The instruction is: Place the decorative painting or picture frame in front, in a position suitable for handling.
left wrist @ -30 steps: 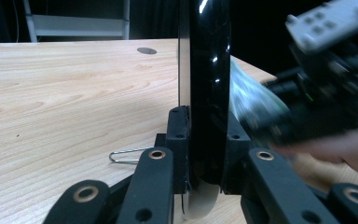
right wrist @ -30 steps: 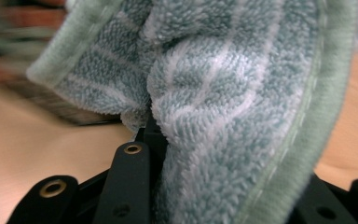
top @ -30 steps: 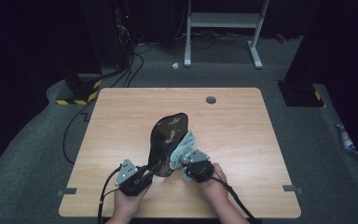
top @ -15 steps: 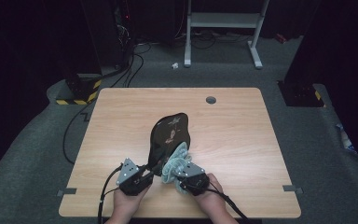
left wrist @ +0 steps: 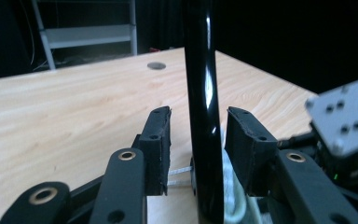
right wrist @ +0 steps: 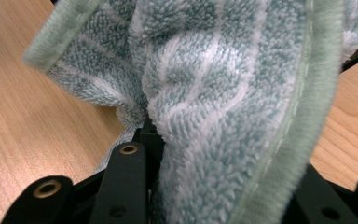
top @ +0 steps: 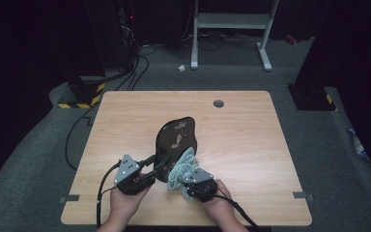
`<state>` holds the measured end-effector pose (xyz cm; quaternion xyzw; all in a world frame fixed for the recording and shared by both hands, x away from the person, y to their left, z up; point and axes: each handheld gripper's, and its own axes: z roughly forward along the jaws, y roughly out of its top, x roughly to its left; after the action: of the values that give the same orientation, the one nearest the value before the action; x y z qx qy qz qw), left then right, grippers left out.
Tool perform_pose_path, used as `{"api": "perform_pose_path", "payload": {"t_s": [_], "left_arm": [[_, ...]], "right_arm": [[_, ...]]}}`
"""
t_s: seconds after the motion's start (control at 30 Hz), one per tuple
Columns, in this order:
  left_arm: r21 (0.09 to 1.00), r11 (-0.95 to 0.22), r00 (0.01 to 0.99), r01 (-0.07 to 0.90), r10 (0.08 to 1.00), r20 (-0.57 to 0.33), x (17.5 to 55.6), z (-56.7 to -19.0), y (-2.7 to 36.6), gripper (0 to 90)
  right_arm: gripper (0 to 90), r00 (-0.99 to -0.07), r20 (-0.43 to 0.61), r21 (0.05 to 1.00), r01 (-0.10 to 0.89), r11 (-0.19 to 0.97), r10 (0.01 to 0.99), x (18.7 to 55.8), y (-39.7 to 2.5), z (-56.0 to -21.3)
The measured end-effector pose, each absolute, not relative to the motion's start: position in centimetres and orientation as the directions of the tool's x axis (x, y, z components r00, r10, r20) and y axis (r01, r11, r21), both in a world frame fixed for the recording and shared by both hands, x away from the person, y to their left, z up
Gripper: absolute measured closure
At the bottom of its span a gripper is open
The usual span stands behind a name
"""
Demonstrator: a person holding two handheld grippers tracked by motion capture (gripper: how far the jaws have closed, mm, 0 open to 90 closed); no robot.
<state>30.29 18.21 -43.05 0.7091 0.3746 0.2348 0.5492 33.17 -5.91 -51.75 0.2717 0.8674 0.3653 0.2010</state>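
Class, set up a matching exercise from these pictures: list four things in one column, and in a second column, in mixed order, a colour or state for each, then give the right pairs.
Column one:
1. tray
2. cloth
3. table
4. left gripper

Column two:
A. light wood with a round hole near its far edge
B. glossy black, tilted up on its edge
C. jaws set either side of a black rim, with gaps visible
D. teal and white, fluffy, bunched in the right gripper

Pairs: 1-B, 2-D, 3-A, 4-C
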Motion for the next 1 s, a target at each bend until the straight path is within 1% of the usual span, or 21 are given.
{"api": "perform_pose_path", "payload": {"t_s": [0.13,0.37,0.67,0.83,0.9,1.0], "left_arm": [[0.954,-0.112,0.620,0.277,0.779,-0.088,31.1,-42.0,18.0,59.2],[0.959,-0.128,0.618,0.253,0.784,-0.058,32.2,-40.5,17.6,59.5],[0.959,-0.132,0.619,0.250,0.783,-0.054,33.2,-39.5,16.9,60.1],[0.958,-0.130,0.614,0.254,0.787,-0.056,33.7,-39.4,16.8,62.9],[0.958,-0.126,0.613,0.256,0.788,-0.060,33.8,-39.4,16.7,67.4],[0.959,-0.124,0.611,0.255,0.789,-0.061,33.8,-39.4,16.6,69.9]], "right_arm": [[63.3,-0.771,-0.149,0.743,0.326,0.584,0.619,33.1,-5.9,-51.8],[63.2,-0.769,-0.144,0.745,0.329,0.580,0.622,33.0,-5.9,-51.8],[63.0,-0.769,-0.140,0.746,0.332,0.577,0.624,33.0,-6.0,-51.8],[62.9,-0.772,-0.131,0.750,0.334,0.571,0.623,33.0,-6.1,-51.8],[62.8,-0.774,-0.130,0.753,0.331,0.570,0.620,33.1,-6.1,-51.9],[62.8,-0.775,-0.126,0.752,0.333,0.570,0.619,33.1,-6.2,-51.9]]}}
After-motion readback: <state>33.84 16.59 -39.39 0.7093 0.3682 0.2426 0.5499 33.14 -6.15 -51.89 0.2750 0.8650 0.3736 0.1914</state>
